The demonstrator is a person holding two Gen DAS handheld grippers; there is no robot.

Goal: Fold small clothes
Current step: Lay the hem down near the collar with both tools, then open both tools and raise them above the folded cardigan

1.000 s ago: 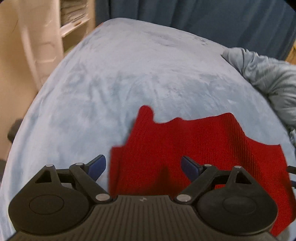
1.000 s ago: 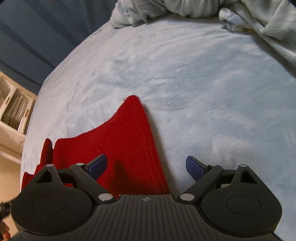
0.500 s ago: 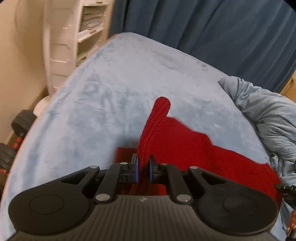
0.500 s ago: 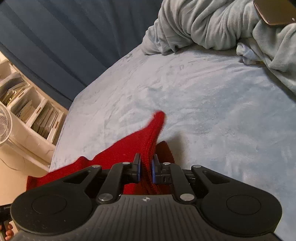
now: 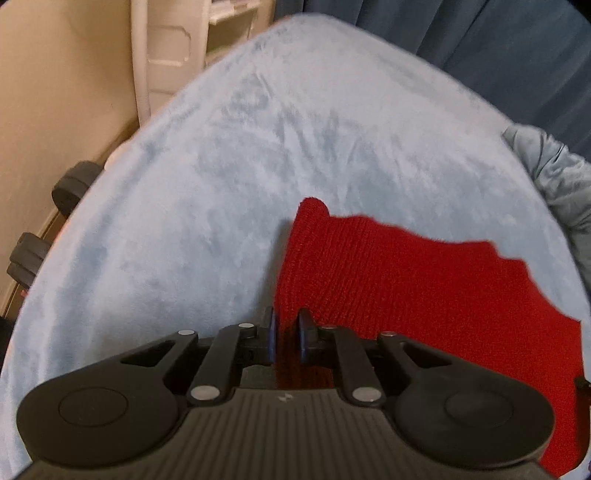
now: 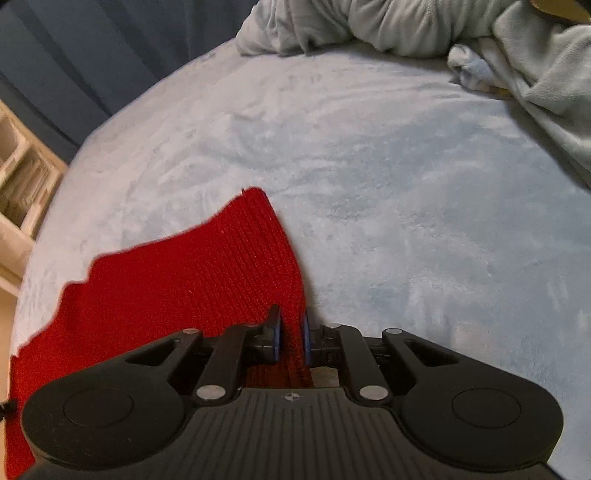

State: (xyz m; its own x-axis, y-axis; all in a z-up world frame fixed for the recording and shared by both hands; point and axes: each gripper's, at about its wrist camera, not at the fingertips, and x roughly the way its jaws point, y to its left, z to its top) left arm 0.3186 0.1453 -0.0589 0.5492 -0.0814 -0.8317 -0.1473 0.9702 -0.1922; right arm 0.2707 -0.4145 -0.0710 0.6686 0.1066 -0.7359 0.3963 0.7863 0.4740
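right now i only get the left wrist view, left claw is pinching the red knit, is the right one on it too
Observer: Yes. The right claw is shut on the red knit, at its edge on that side.
Operator: anything beyond it on the bed
Observer: A rumpled pale blanket lies heaped at the far end, apart from the knit.
Operator: what's right of the right claw
Observer: Only bare blue bed cover; the knit ends at the claw.

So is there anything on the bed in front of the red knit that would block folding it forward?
Nothing visible. Both the left gripper and right gripper grip the red knit, and the blue blanket ahead is bare.
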